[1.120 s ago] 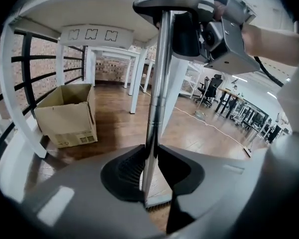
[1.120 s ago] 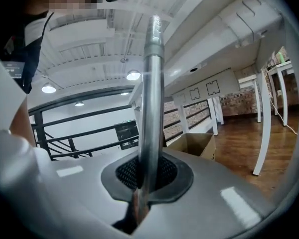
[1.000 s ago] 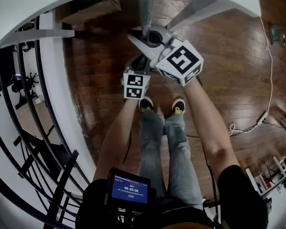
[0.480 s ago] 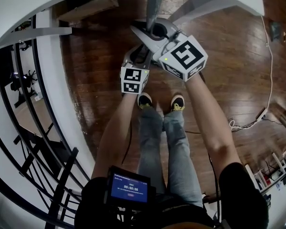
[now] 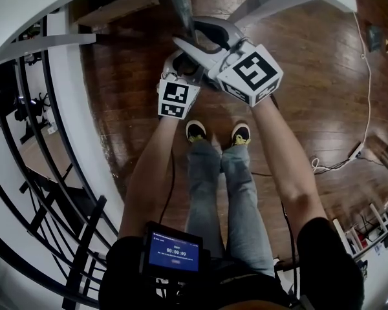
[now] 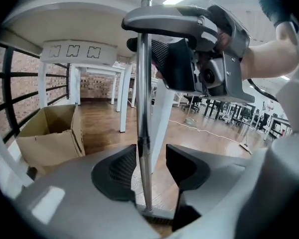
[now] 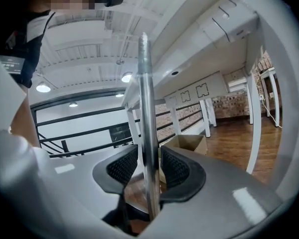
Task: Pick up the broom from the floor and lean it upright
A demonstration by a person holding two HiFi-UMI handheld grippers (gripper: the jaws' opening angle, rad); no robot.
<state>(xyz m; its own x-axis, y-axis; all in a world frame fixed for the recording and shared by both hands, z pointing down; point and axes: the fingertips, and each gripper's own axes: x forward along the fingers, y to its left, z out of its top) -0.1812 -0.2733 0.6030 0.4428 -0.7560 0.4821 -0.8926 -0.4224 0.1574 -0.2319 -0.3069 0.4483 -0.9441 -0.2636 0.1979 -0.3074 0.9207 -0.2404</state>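
At six o'clock in the head view, nearest the camera, a small black device with a blue screen (image 5: 174, 254) sits at the person's chest. The jeans run up to black shoes with yellow trim (image 5: 195, 131) planted near the centre.

Just past the toes, toward twelve o'clock, the left gripper (image 6: 150, 158) sits lower on the silver metal handle (image 6: 145, 108) of the broom and the right gripper (image 7: 148, 166) sits higher. I judge they are stacked this way to steady the long pole at two heights.

Both sets of jaws have just been opening. In the left gripper view the handle stands between spread pads, close to the nine o'clock one and clear of the other. In the right gripper view it stands between ribbed black pads with a sliver of gap on either side. Neither pinches it.

The broom is upright, its grey broom head (image 6: 157, 214) low beyond the left jaws, apparently at the floor. The loosened jaws probably ring the handle to catch a slip while the prop is tested. I cannot tell what bears its top. A slanted white table leg (image 6: 162, 108) stands close behind.

The glossy dark brown plank floor (image 5: 310, 108) looks smooth, so the head might slide. Farther off are an open brown cardboard box (image 5: 123, 11) at eleven o'clock, a black metal railing (image 5: 26, 173) from seven to ten, and a white cable (image 5: 362, 76) at three.
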